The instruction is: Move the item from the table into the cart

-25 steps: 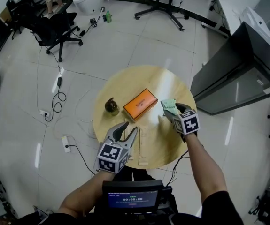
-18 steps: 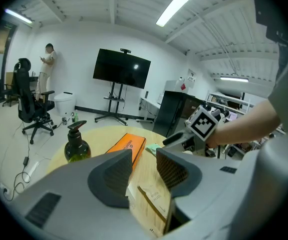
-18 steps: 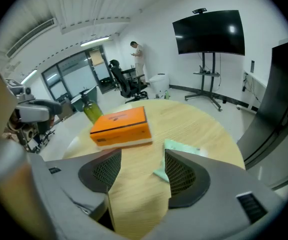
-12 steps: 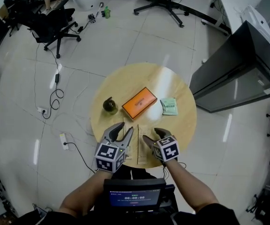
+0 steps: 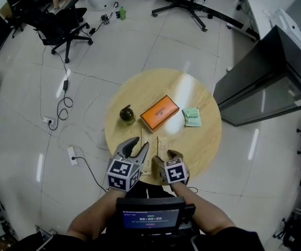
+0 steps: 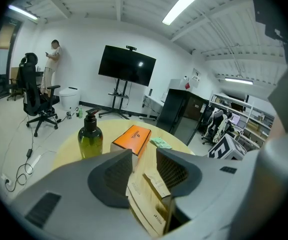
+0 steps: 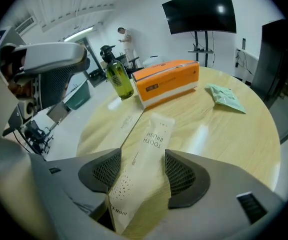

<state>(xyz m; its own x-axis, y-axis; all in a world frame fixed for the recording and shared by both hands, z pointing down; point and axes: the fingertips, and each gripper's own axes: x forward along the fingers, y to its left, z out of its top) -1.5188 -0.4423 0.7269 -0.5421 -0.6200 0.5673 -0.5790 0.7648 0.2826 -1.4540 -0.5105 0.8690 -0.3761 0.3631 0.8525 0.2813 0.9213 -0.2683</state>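
Packet [image 7: 151, 139]: long, flat, kraft paper, printed "TOOTH BRUSH". It lies flat on the round wooden table [image 7: 234, 134], close to the near edge, long axis pointing toward the centre. 1 similar packet [image 7: 123, 121] lies just beside it on the left.

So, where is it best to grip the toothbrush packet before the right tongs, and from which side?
Probably its near end, across the narrow width, coming over the near edge of the table, along its length. The toothbrush packet lies flat, long and thin, pointing away from the open right tongs, whose jaws straddle it.
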